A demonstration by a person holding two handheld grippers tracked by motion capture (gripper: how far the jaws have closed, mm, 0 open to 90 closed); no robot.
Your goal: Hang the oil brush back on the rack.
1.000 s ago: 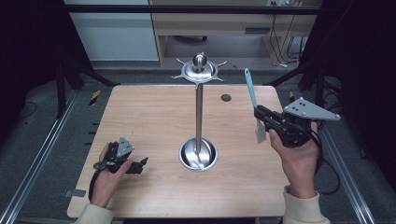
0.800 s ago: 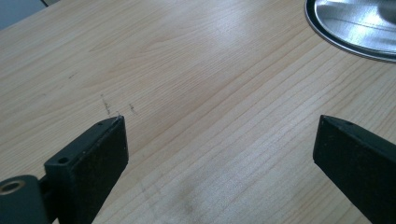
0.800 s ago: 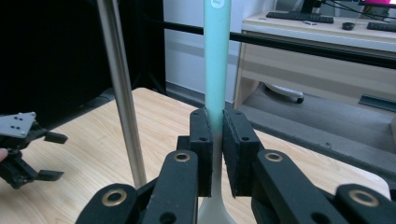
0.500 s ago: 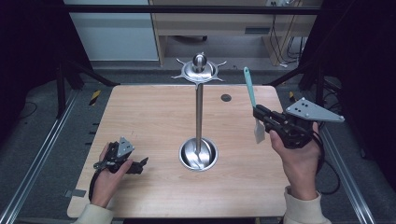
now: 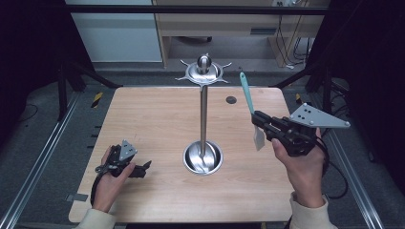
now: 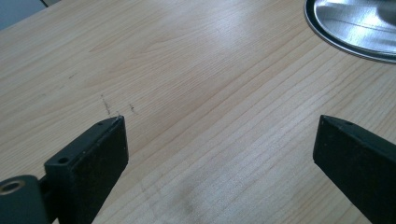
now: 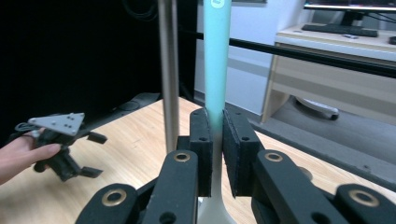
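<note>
A spatula with a teal handle (image 5: 246, 93) and a pale blade (image 5: 258, 138) stands nearly upright above the right side of the table. My right gripper (image 5: 258, 119) is shut on it where handle meets blade. In the right gripper view my right gripper (image 7: 217, 126) clamps the teal handle (image 7: 217, 56), which rises just right of the steel pole (image 7: 169, 70). A metal stand has a round base (image 5: 203, 157), a pole (image 5: 204, 114) and a hooked top disc (image 5: 204, 71). My left gripper (image 5: 142, 168) rests open on the table at the left; in its own view the left gripper (image 6: 219, 135) has bare wood between its jaws.
The wooden table (image 5: 157, 119) has a small dark hole (image 5: 231, 99) near its far edge. The stand's base rim (image 6: 355, 32) lies ahead and to the right of the left jaws. A desk and dark frame bars stand beyond the table.
My right gripper has shifted slightly left toward the stand with the spatula still in it. The left gripper has stayed where it was.
</note>
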